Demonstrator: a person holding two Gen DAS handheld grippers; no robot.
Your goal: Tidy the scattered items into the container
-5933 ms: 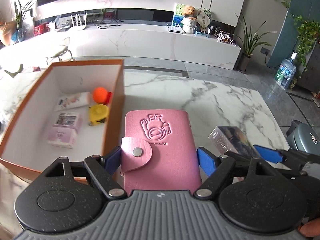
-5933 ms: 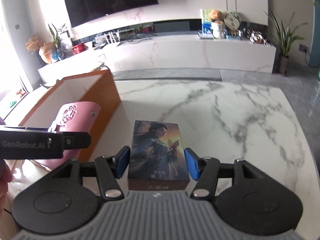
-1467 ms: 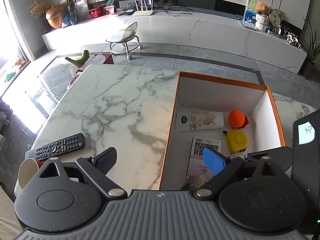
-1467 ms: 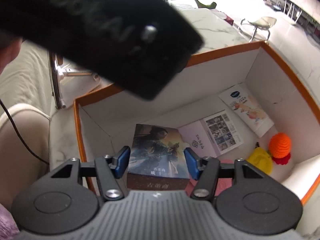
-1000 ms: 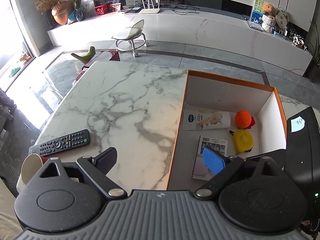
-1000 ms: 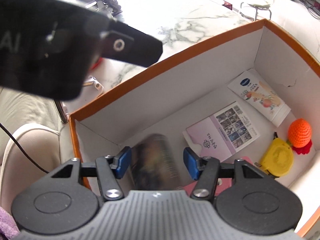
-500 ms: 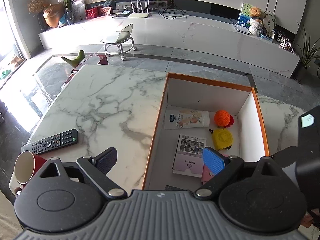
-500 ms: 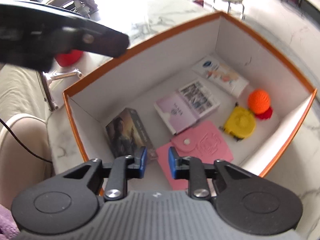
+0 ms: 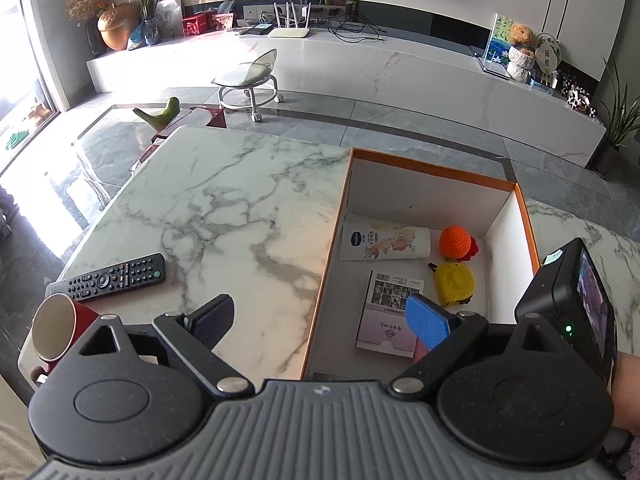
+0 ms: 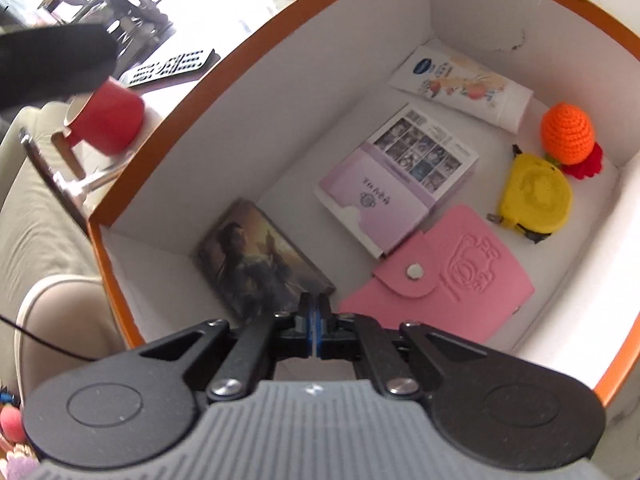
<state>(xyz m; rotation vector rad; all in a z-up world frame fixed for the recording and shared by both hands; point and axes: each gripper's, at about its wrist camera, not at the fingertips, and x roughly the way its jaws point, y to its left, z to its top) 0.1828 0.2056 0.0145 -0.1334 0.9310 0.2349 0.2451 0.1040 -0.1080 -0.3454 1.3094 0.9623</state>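
The orange box [image 10: 304, 12] with white walls [image 9: 420, 196] holds several items. A picture card box [image 10: 260, 266] lies in its near corner beside a pink snap wallet [image 10: 448, 280]. Further in lie a lilac card box [image 10: 400, 180], a yellow tape measure [image 10: 536, 198], an orange knitted ball [image 10: 566, 132] and a white tube [image 10: 460, 80]. My right gripper [image 10: 315, 312] hovers above the box's near end, shut with nothing between its blue pads. My left gripper [image 9: 320, 320] is open and empty over the box's left wall [image 9: 320, 292].
A black remote [image 9: 108, 278] and a red cup [image 9: 60, 326] sit on the marble table [image 9: 224, 208] left of the box. The right device's body [image 9: 576, 304] shows beside the box, with a person's hand behind it. A pale sofa [image 10: 48, 240] lies below the table edge.
My right gripper let go of the picture card box, which now lies in the orange box, then drew back and shut empty. My left gripper stayed open over the box's left wall.
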